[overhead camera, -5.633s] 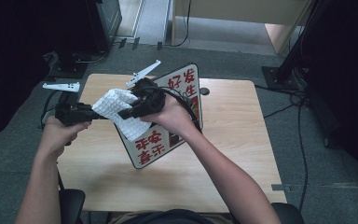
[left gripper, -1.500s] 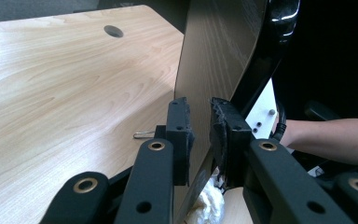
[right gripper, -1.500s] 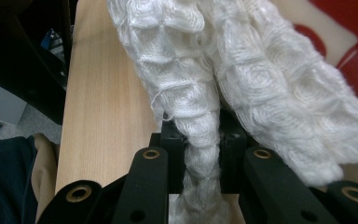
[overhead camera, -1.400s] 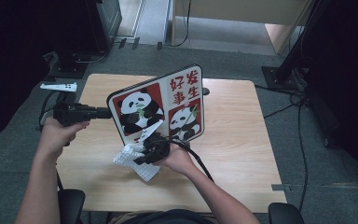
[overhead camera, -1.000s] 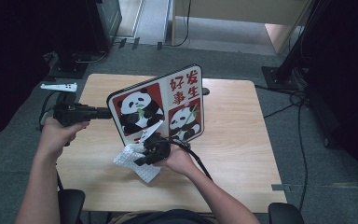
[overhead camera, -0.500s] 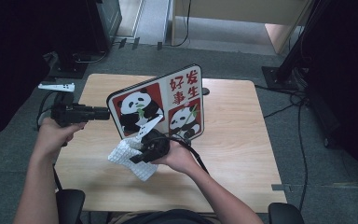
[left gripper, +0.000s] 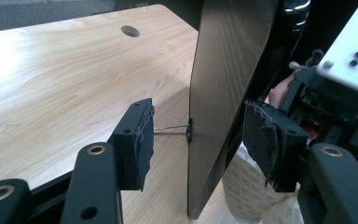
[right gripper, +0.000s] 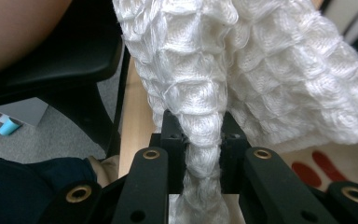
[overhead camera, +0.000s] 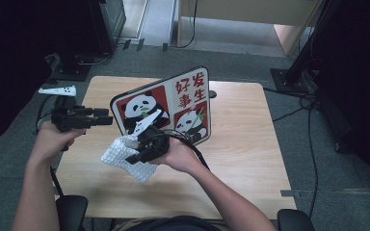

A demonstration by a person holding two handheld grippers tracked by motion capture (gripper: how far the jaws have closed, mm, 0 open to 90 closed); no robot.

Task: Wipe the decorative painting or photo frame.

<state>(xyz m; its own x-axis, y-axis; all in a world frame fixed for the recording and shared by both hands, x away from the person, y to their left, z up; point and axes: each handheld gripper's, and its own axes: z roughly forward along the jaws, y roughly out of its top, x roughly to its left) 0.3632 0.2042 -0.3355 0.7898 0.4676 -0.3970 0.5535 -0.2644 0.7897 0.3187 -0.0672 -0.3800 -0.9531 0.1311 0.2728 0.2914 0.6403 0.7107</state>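
Observation:
A panda sign board stands upright on the wooden table. My left gripper is at the board's left edge. In the left gripper view the board stands edge-on between the jaws of the left gripper. They have just been opening, and neither pad touches it. My right gripper is shut on a white waffle cloth and holds it above the table in front of the board's lower left corner. In the right gripper view, the bunched cloth is pinched by the right gripper.
A round cable hole lies in the tabletop behind the board. Bare wood stretches to the right of the board. Dark equipment stands and cables sit on the floor around the table. A chair arm is at the near edge.
My right hand has lifted the cloth off the table, up toward the board's lower left corner. The left hand has stayed at the board's edge.

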